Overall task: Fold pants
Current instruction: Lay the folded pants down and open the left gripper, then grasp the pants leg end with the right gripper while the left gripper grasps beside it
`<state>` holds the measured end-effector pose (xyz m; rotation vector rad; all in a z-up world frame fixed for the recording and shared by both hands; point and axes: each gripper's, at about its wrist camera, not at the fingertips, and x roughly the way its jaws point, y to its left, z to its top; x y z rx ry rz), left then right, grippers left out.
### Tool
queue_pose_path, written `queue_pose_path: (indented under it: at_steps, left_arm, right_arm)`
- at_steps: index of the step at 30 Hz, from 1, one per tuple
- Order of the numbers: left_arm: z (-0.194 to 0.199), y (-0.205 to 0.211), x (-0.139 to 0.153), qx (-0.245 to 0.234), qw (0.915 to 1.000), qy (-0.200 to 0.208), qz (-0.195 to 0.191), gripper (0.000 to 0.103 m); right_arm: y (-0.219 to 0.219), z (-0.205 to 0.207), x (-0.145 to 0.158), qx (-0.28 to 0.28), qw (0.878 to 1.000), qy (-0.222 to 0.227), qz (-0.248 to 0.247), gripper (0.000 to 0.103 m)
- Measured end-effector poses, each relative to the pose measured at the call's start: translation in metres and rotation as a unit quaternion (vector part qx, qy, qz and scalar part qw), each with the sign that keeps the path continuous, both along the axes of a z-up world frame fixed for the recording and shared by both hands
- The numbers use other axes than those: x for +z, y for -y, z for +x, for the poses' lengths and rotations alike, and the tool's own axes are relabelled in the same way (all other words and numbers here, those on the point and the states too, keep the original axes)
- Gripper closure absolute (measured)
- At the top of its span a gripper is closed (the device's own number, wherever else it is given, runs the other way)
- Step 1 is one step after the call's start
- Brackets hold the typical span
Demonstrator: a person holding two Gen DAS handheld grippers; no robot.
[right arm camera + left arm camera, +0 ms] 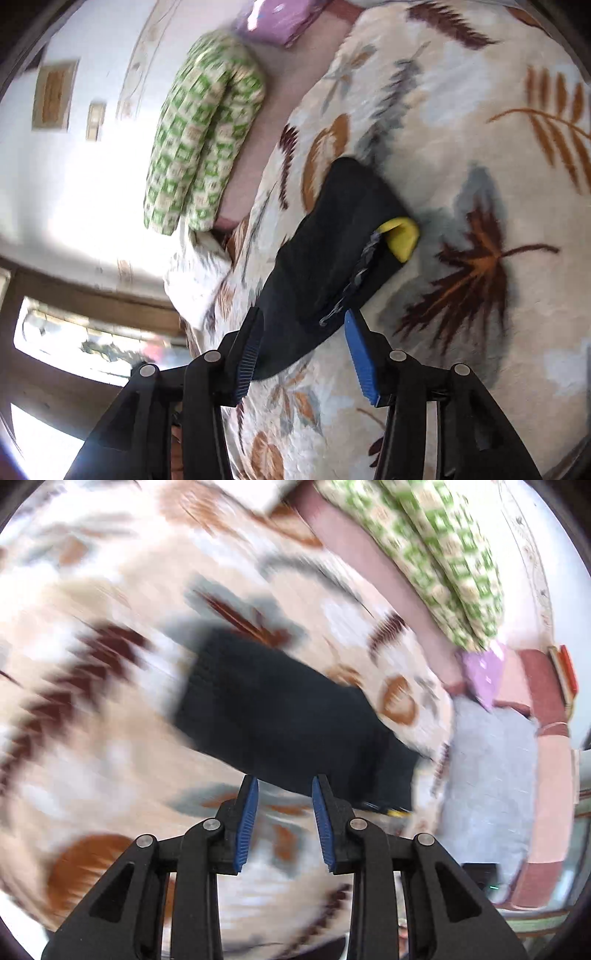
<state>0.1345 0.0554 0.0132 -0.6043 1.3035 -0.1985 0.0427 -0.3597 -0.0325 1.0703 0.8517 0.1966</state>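
The black pants lie folded into a compact bundle on a cream blanket with brown leaf prints. My left gripper is open and empty, hovering just short of the bundle's near edge. In the right wrist view the pants show a yellow inner patch and a drawstring. My right gripper is open, its jaws on either side of the bundle's near end. Both views are motion-blurred.
A green-and-white checked quilt lies folded along the bed's far side, also seen in the right wrist view. A purple item lies beside it. A grey cloth and a pink bed edge are at right.
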Motion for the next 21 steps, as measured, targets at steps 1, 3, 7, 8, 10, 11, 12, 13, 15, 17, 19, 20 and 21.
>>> queue_pose_path:
  at_steps: [1, 3, 7, 8, 10, 11, 12, 13, 15, 17, 19, 20, 21]
  left_arm:
    - [-0.001, -0.014, 0.002, 0.009, 0.9998, 0.005, 0.015, 0.075]
    - [0.000, -0.038, 0.002, 0.016, 0.9993, 0.004, 0.032, 0.075]
    - [0.005, -0.077, -0.011, 0.032, 0.9991, -0.007, 0.027, 0.075]
    - [0.007, -0.085, -0.014, 0.035, 0.9991, -0.010, 0.022, 0.075]
    - [0.011, -0.099, -0.021, 0.043, 0.9989, -0.015, 0.010, 0.075]
    - [0.013, -0.107, -0.024, 0.046, 0.9988, -0.017, 0.005, 0.075]
    - [0.013, -0.113, -0.026, 0.049, 0.9986, -0.018, 0.002, 0.075]
    - [0.014, -0.119, -0.029, 0.051, 0.9985, -0.020, -0.001, 0.075]
    - [0.017, -0.126, -0.035, 0.056, 0.9980, -0.025, -0.010, 0.075]
    - [0.020, -0.134, -0.042, 0.059, 0.9975, -0.032, -0.023, 0.075]
    - [0.022, -0.140, -0.048, 0.060, 0.9970, -0.036, -0.032, 0.075]
    - [0.025, -0.142, -0.051, 0.060, 0.9968, -0.038, -0.036, 0.075]
    - [0.027, -0.143, -0.052, 0.060, 0.9967, -0.039, -0.038, 0.075]
  right_arm:
    - [-0.022, 0.008, 0.006, 0.034, 0.999, 0.007, -0.022, 0.054]
    - [-0.073, 0.024, 0.017, 0.107, 0.991, 0.022, -0.073, 0.049]
    - [-0.171, 0.043, 0.028, 0.213, 0.957, 0.063, -0.187, 0.044]
    - [-0.193, 0.047, 0.029, 0.232, 0.946, 0.071, -0.215, 0.042]
    - [-0.231, 0.053, 0.028, 0.263, 0.923, 0.084, -0.268, 0.041]
    - [-0.249, 0.057, 0.027, 0.276, 0.910, 0.092, -0.295, 0.042]
    - [-0.263, 0.057, 0.025, 0.285, 0.900, 0.097, -0.314, 0.042]
    - [-0.274, 0.056, 0.022, 0.294, 0.890, 0.101, -0.333, 0.042]
    - [-0.300, 0.064, 0.016, 0.311, 0.871, 0.107, -0.365, 0.041]
    - [-0.322, 0.073, 0.005, 0.320, 0.851, 0.107, -0.402, 0.040]
    - [-0.336, 0.082, -0.006, 0.329, 0.837, 0.098, -0.426, 0.035]
    - [-0.341, 0.087, -0.013, 0.329, 0.834, 0.088, -0.434, 0.034]
    - [-0.346, 0.095, -0.020, 0.329, 0.833, 0.079, -0.438, 0.032]
